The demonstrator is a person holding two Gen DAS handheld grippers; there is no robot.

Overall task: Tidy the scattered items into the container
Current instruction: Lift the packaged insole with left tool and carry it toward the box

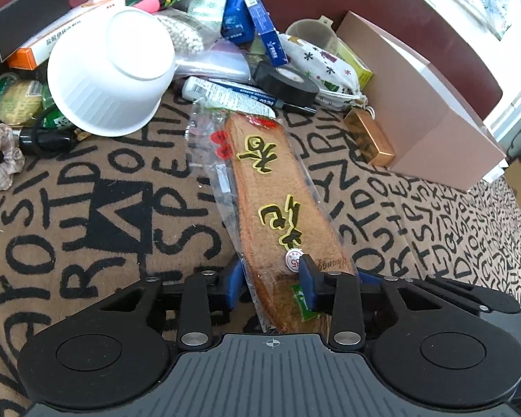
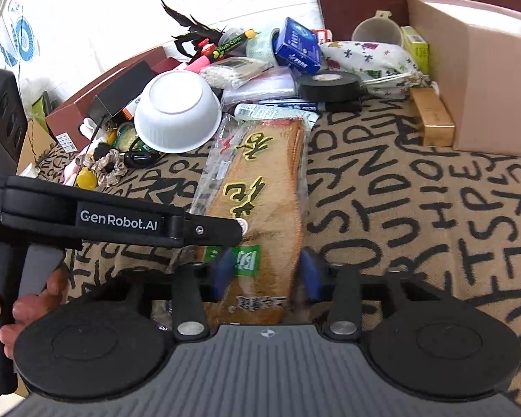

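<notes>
Because the packaged insoles point(image 1: 278, 205) are long and floppy, we grasp them with both. Our left hand-held gripper point(image 1: 271, 278) and right hand-held gripper point(image 2: 265, 271) each clench the pack near one end, ready for the pink box point(image 1: 430, 111).

Open patterned cloth point(image 2: 416, 208) lies right of the insole packet point(image 2: 260, 187). Clutter blocks the far side: upturned white bowl point(image 2: 177, 111), tape roll point(image 2: 330, 85), pink box point(image 2: 486, 69).
</notes>
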